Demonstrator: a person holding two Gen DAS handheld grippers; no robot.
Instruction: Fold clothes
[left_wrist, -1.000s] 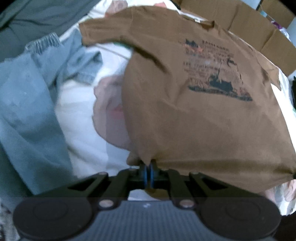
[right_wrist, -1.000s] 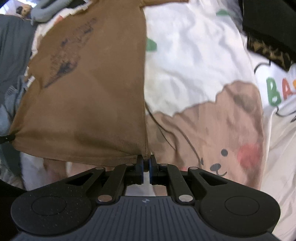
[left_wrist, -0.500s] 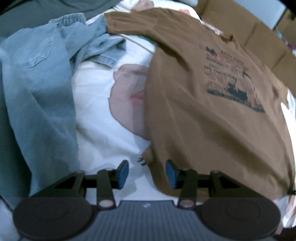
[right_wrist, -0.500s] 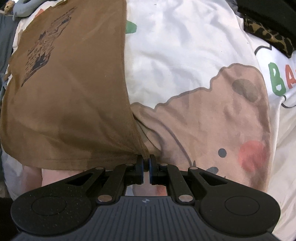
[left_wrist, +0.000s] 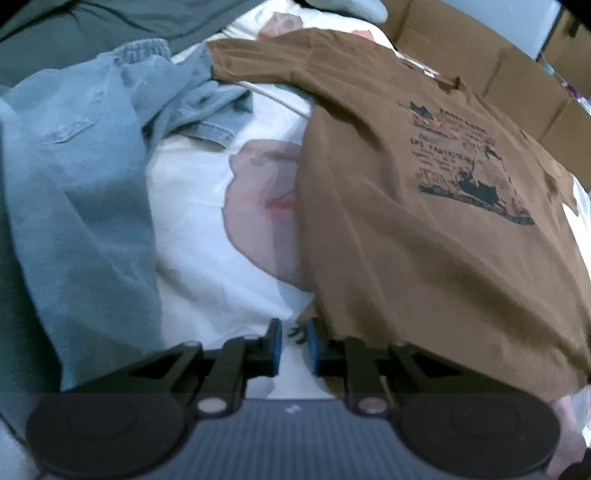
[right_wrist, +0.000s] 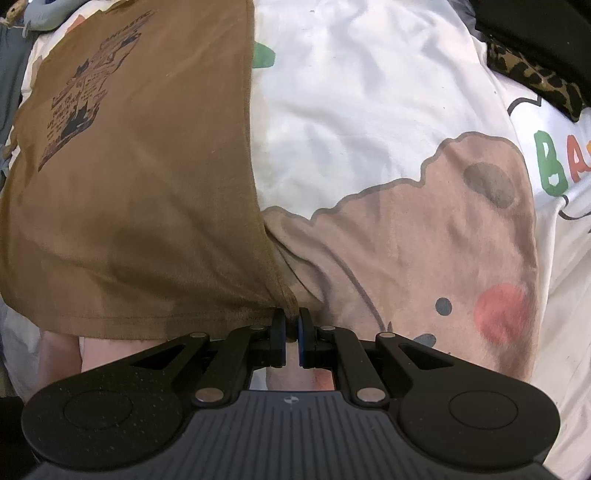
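1. Left wrist view: the left gripper (left_wrist: 294, 341) has its jaws closing, nothing between them; the brown T-shirt (left_wrist: 424, 221) spreads toward 2 o'clock on the bed sheet (left_wrist: 207, 266), denim garment (left_wrist: 81, 192) at 10.
2. Right wrist view: the right gripper (right_wrist: 291, 332) pinches the brown T-shirt (right_wrist: 140, 192) by its hem corner; shirt lies toward 10 o'clock.

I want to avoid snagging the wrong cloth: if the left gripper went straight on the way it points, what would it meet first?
Probably the white printed bedsheet. The left gripper is closing with only sheet showing between its fingers; the brown T-shirt hem lies just beside its right finger, so depth permitting it could brush that edge.
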